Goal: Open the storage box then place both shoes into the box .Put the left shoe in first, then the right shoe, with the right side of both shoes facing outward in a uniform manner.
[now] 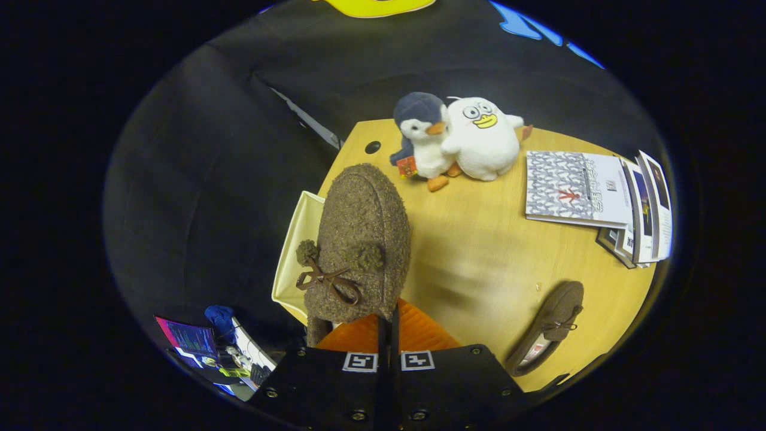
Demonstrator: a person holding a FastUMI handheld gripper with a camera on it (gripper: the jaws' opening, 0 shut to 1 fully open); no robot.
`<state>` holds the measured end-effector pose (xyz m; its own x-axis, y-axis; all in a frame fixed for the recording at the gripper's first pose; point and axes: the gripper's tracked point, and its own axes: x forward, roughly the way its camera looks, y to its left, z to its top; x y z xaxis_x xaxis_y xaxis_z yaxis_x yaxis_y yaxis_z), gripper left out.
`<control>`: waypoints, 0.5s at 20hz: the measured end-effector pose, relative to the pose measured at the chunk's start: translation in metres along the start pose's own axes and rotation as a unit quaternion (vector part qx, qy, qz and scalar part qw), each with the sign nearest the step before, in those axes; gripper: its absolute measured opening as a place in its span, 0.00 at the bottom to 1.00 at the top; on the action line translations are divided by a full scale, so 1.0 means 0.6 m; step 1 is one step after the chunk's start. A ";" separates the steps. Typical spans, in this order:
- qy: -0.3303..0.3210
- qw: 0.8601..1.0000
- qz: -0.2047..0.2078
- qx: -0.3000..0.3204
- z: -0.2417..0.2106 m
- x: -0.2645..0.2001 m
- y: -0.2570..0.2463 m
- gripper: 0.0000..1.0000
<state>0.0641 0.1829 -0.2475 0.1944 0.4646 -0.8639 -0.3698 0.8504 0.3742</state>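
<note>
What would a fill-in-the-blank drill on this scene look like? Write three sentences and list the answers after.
1. The gripper is ____ on the fuzzy brown shoe.
2. The second shoe lies flat on the wooden ____, off to the side of the fingers.
3. Beyond the held shoe, a penguin plush sits against a ____ plush duck.

Missing words: shut; table; white.

Hand-held gripper point(388, 326) pinches a brown shoe point(359, 239) (other shoe point(547, 326) on table point(479, 251)).
</note>
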 end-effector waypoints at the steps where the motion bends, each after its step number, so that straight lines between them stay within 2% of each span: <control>1: 0.000 1.000 0.003 -0.010 0.012 0.007 0.014 0.00; 5: 0.009 0.999 0.014 -0.044 0.040 0.046 0.078 0.00; 10: 0.042 0.996 0.015 -0.083 0.037 0.109 0.130 0.00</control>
<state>0.0683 0.2850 -0.2676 0.1068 0.4603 -0.8813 -0.5198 0.7815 0.3452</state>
